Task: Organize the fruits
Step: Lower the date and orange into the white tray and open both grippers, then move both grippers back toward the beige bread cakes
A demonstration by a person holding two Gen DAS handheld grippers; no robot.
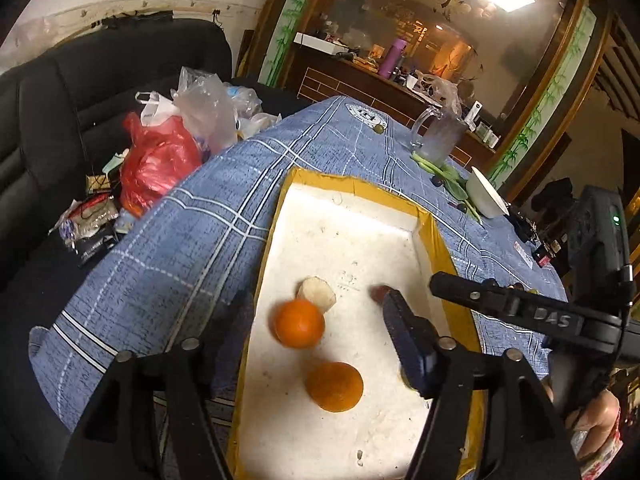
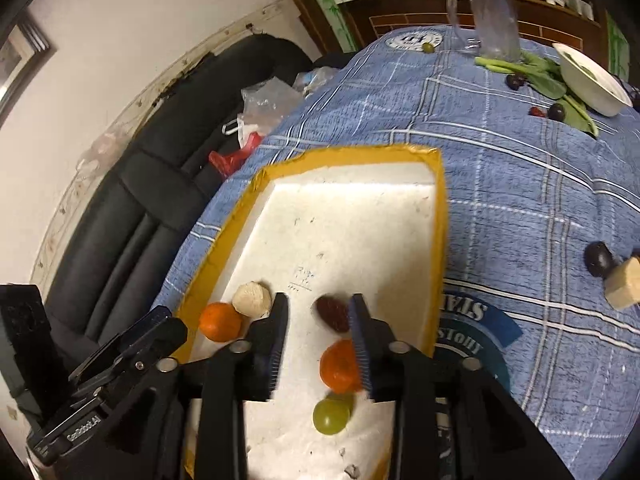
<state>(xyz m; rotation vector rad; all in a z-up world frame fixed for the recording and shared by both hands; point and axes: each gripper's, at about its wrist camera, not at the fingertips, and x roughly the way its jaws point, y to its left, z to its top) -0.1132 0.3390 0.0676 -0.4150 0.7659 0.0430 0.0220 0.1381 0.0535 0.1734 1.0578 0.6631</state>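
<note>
Fruits lay loose in the white foam tray [image 2: 360, 216] at the lower centre of both views, and none was gripped. My right gripper [image 2: 320, 320] stood with its jaws partly apart over the tray floor; a dark red fruit [image 2: 332, 314] sat near the tip of the right-hand finger, with an orange [image 2: 340, 366] and a green grape [image 2: 331, 416] below it, close to that finger. My left gripper [image 1: 316, 312] was also open, its jaws wide, an orange [image 1: 298, 323] between them but untouched, a second orange [image 1: 335, 386] lower down and a pale cut piece [image 1: 317, 294] just behind the first.

I judged the risk to be rolling: round fruit on a smooth floor could be nudged by a finger and run toward the yellow-taped rim. The two grippers also hung close together over one tray and could knock each other.

The oranges looked bright and firm, the grape smooth and glossy. More dark fruits [image 2: 556, 111] waited at upper right on the blue checked cloth [image 2: 520, 184], well apart from the tray.
</note>
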